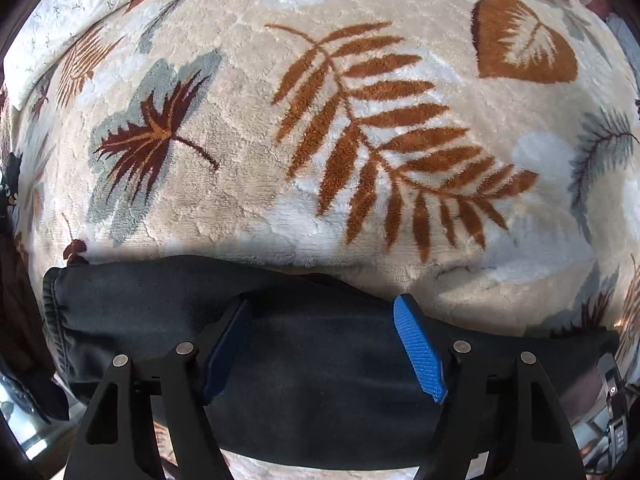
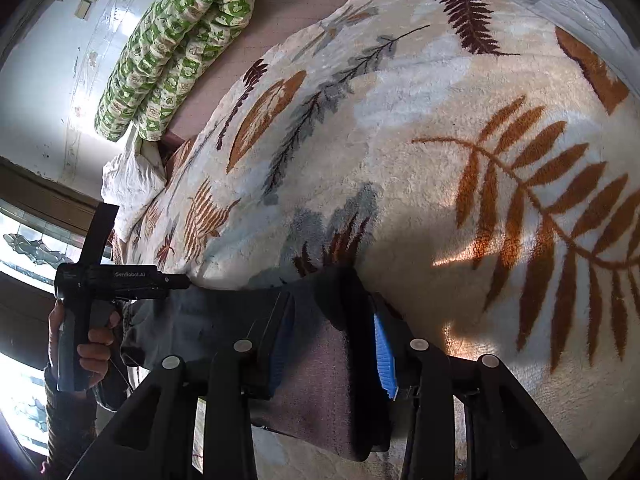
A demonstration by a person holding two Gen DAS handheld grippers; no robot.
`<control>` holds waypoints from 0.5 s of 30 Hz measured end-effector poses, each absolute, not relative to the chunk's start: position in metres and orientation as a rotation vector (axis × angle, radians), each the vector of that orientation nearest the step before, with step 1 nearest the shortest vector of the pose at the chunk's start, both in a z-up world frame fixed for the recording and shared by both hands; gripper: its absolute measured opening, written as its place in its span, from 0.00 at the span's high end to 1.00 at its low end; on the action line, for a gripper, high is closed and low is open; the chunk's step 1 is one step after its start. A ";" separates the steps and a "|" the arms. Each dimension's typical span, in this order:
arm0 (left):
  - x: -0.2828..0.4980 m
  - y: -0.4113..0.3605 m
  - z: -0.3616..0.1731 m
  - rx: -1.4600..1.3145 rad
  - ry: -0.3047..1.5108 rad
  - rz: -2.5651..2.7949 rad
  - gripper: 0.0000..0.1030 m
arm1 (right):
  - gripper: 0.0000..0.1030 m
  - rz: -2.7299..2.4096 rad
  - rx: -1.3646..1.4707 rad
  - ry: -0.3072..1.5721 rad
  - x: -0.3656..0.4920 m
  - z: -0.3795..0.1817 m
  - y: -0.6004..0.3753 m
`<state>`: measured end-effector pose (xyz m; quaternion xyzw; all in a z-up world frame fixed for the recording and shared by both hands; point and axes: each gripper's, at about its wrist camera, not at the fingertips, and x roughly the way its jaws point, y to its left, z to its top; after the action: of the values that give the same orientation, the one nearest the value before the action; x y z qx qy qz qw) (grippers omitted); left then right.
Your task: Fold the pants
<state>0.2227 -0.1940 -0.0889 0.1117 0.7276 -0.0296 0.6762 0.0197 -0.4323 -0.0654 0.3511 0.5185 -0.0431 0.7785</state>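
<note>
I see the pants running crosswise under my wide-open, empty left gripper (right gripper is half-open, straddling a fold, grip uncertain).

Matt dark cloth pants are lying on a plush, fuzzy blanket; ribbed blue pads are looking rubbery.

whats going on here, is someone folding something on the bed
Yes. A person holds a two-finger gripper in each hand over dark pants lying on a leaf-patterned blanket. The left gripper has its jaws open, with the fabric lying between them. The right gripper has its jaws around a bunched part of the pants, but whether it grips is unclear. A green patterned quilt lies farther up the bed.
</note>
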 end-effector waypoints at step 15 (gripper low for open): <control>0.241 -0.198 -0.095 0.147 1.709 0.086 0.62 | 0.70 -0.048 0.718 1.148 0.027 -0.065 -0.433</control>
<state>0.2407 -0.1979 -0.0948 0.0650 0.7532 0.0379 0.6535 0.0265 -0.4333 -0.0647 0.3322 0.5310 -0.0224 0.7792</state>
